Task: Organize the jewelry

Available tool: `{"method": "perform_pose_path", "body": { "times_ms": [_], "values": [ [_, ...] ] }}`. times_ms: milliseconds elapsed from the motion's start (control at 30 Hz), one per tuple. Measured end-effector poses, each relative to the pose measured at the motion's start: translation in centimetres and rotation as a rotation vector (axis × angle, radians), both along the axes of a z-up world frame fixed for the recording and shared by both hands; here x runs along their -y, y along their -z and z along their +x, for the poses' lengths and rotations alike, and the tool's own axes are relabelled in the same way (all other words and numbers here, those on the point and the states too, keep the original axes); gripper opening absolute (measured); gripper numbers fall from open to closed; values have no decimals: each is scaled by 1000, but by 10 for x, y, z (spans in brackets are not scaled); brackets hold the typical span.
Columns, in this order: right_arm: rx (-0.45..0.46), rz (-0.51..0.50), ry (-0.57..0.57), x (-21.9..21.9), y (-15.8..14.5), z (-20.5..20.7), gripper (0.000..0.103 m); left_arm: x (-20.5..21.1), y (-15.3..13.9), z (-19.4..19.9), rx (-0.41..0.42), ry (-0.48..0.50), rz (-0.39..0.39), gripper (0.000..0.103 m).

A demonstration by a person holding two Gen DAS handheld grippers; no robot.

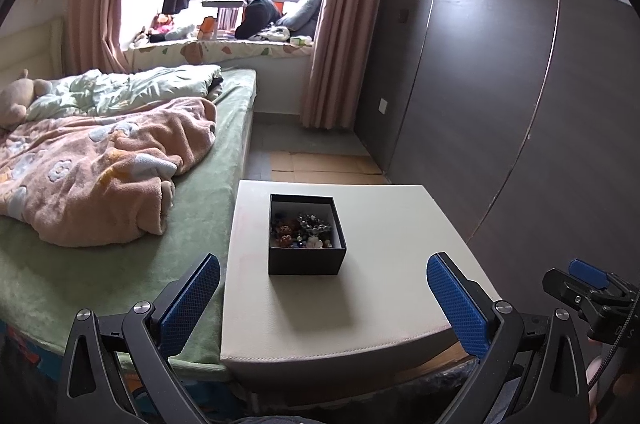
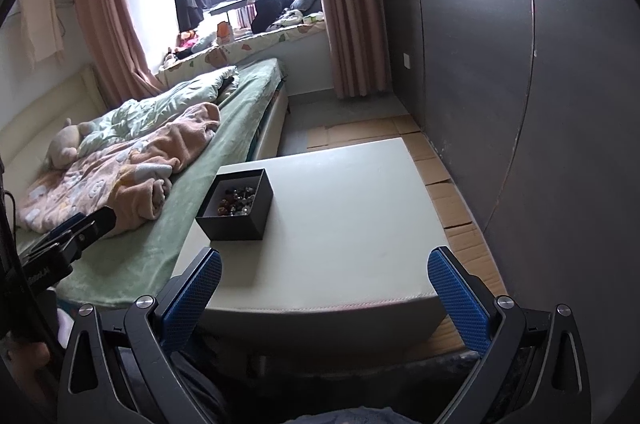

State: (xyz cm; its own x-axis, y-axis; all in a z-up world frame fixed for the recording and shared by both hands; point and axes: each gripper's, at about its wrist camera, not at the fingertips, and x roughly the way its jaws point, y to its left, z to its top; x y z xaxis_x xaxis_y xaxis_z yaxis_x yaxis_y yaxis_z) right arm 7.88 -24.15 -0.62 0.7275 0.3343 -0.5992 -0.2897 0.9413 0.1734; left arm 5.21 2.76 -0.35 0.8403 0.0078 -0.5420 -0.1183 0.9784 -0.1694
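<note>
the left tool [image 1: 323,300] is seen with its blue-padded fingers [image 1: 191,304] spread wide apart and nothing between them. it is held low at the near edge of the white surface [image 1: 392,264], clear of any contact. the right tool [image 2: 325,298] is likewise spread wide and empty, held at the near edge of the same surface, to the right of the left tool. each tool is partly caught at the margin of the other's view.

a black box [image 1: 305,236] without a lid is found standing upright on the surface, towards its left side and nearer the bed [image 1: 120,264] than the wardrobe. inside the box a loose heap of jewelry [image 1: 304,230] is observed: beads and small pieces in orange, silver, white and dark tones. single items cannot be told apart at this size. the box is well apart from both tools and is touched by neither. its shadow is cast on the surface towards the near edge.

the bed is set just beside the left edge of the surface, covered by a green sheet, with a rumpled pink blanket [image 1: 104,164] lying on it. a dark wardrobe [image 1: 500,96] is noted along the right wall, and flattened cardboard [image 1: 324,164] is laid on the floor beyond the surface.
</note>
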Motion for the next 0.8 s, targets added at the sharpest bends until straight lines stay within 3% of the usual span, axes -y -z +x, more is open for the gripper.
{"method": "perform_pose_path", "body": {
  "times_ms": [800],
  "values": [
    [-15,27,26,10,1,0,103,3,0,-2,11,-3,16,103]
  ]
}}
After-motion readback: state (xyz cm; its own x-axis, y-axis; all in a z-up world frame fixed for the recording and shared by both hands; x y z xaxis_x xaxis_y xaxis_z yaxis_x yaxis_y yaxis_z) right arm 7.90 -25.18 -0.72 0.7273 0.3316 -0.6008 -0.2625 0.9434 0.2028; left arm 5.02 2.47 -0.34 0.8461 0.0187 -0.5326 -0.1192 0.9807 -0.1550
